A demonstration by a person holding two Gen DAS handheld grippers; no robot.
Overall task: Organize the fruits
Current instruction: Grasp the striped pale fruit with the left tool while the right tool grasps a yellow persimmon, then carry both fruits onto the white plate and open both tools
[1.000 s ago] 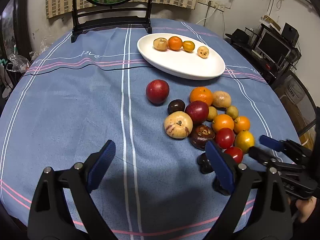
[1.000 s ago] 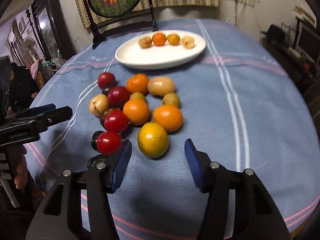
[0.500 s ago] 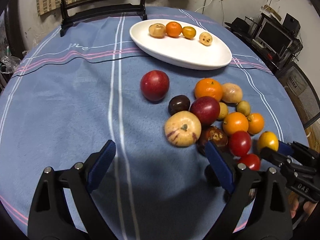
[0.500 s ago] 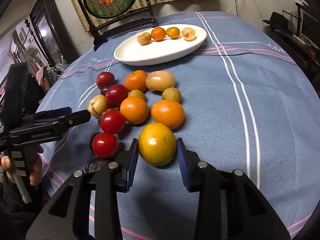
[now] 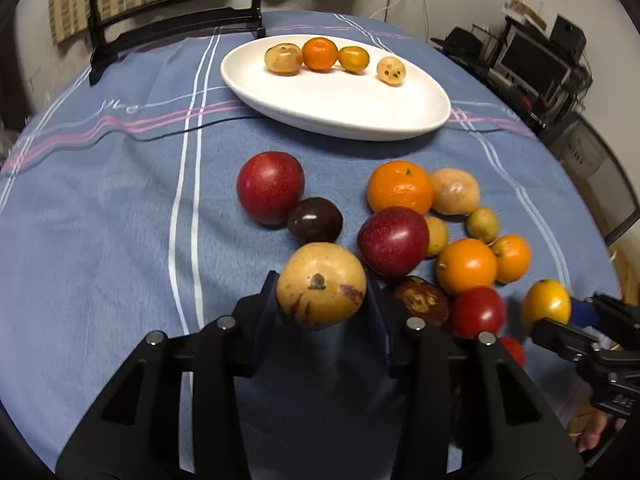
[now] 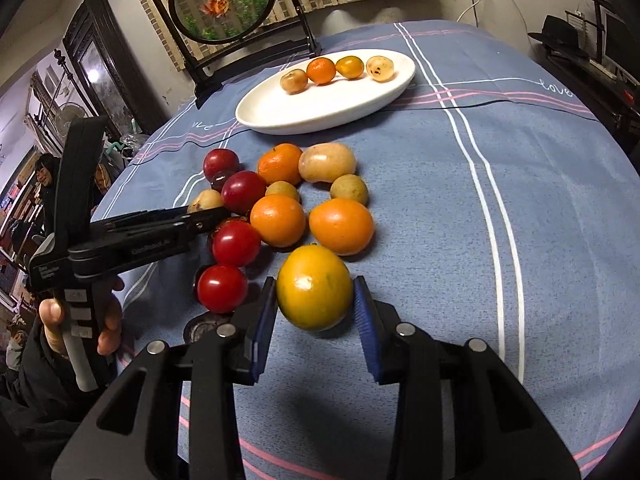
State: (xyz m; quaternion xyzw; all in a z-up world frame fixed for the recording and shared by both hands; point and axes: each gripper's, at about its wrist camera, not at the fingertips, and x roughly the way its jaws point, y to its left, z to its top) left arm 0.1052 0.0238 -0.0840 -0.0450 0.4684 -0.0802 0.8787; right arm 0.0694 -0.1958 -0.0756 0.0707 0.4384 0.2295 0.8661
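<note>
Sitting at the far side of the bench point(image 5: 100, 216), the white plate point(image 5: 340, 112) carries four small fruits in a row along its back rim: a tan one point(image 5: 283, 59), an orange one point(image 5: 320, 53), a yellow-orange one point(image 5: 353, 59) and a pale spotted one point(image 5: 391, 71). All the near half of that plate is bare.

Down front, the left tongs point(image 5: 322, 312) have just been closing and now they're clamped on the tan fruit point(image 5: 321, 284), pads pressed to both its sides, at the near edge of the pile. Over on the right, the right tongs point(image 6: 315, 316) squeeze the yellow fruit point(image 6: 314, 292), blue pads tight against it, nearest fruit of the lot.

Between tongs and plate lies the loose heap on the blue cloth: red apples point(image 5: 270, 193), a dark plum point(image 5: 315, 219), oranges point(image 5: 401, 187), tomatoes point(image 6: 235, 243), small greenish ones point(image 6: 349, 189), most of them touching.

Room to move? Left of the white stripes the cloth is open right out to the bench edge, and the right side beyond the heap is open too. A round framed screen point(image 6: 224, 4) stands behind the plate.
</note>
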